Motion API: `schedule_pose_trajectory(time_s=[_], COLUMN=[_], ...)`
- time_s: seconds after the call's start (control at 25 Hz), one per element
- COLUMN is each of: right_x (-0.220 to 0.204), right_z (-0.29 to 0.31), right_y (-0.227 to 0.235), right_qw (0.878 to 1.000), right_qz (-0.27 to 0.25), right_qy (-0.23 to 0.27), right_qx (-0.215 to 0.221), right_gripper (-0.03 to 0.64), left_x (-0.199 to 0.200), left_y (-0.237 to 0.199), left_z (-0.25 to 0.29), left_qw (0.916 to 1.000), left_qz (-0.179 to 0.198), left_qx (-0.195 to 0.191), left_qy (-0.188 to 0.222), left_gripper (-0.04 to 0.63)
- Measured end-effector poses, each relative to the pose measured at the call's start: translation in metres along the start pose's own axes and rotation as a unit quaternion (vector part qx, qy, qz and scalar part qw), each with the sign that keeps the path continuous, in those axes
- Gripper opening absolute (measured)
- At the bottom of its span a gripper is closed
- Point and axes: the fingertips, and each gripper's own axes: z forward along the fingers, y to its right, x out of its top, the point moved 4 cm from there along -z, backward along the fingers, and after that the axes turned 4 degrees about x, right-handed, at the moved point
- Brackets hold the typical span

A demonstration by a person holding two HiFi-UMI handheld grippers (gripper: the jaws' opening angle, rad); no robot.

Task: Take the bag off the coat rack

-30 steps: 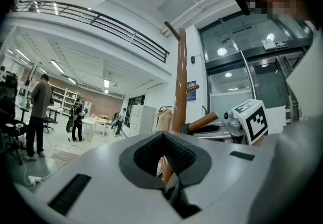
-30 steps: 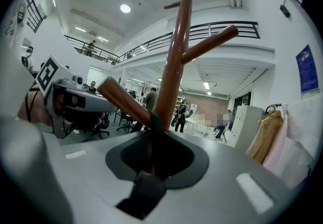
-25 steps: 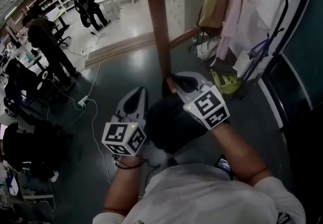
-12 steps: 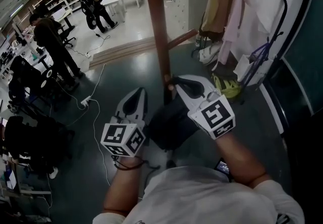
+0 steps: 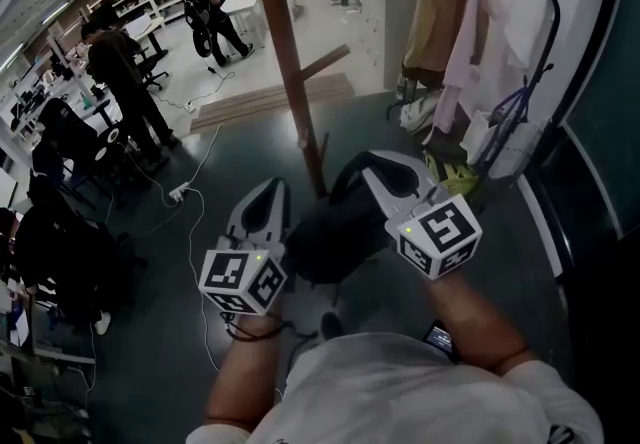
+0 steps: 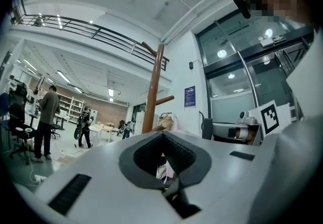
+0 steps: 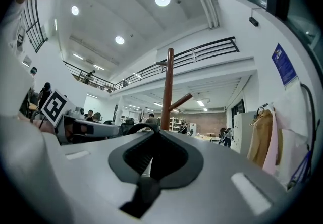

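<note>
The brown wooden coat rack (image 5: pixel 283 62) stands ahead of me with a short peg low on its pole; its pole also shows in the left gripper view (image 6: pixel 153 92) and the right gripper view (image 7: pixel 168 92). A black bag (image 5: pixel 325 237) hangs between my two grippers, just off the pole. My right gripper (image 5: pixel 348 182) is shut on the bag's black strap (image 7: pixel 135 128), which loops over its jaws. My left gripper (image 5: pixel 268 192) is shut and holds nothing, beside the bag's left side.
A rail of hanging coats (image 5: pixel 450 22) and a yellow-green bag (image 5: pixel 450 170) stand at the right by a glass wall. A power strip with cables (image 5: pixel 180 194) lies on the floor. People (image 5: pixel 120 72) and office chairs (image 5: pixel 60 262) are at the left.
The right gripper has drawn back and to the right from the pole with the bag's strap. The bag now hangs away from the rack's peg. The left gripper has barely moved.
</note>
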Motion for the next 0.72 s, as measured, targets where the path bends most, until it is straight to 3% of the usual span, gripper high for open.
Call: schedule_pose_trajectory(time_s=[0.28, 0.72], right_x=[-0.029, -0.089], right_z=[-0.068, -0.145], right_y=[-0.014, -0.017], right_qw=[0.999, 0.998], right_qz=[0.040, 0.056], right_qy=[-0.009, -0.031], right_qx=[0.008, -0.019], right_gripper=[0.023, 0.021], left_x=[-0.022, -0.084], left_y=[0.060, 0.106], left_z=[-0.044, -0.065], left_qw=[0.9994, 0.9988], left_qz=[0.005, 0.022], left_qx=[0.027, 0.043], left_qy=[0.019, -0.010], left_gripper=[0.006, 0.006])
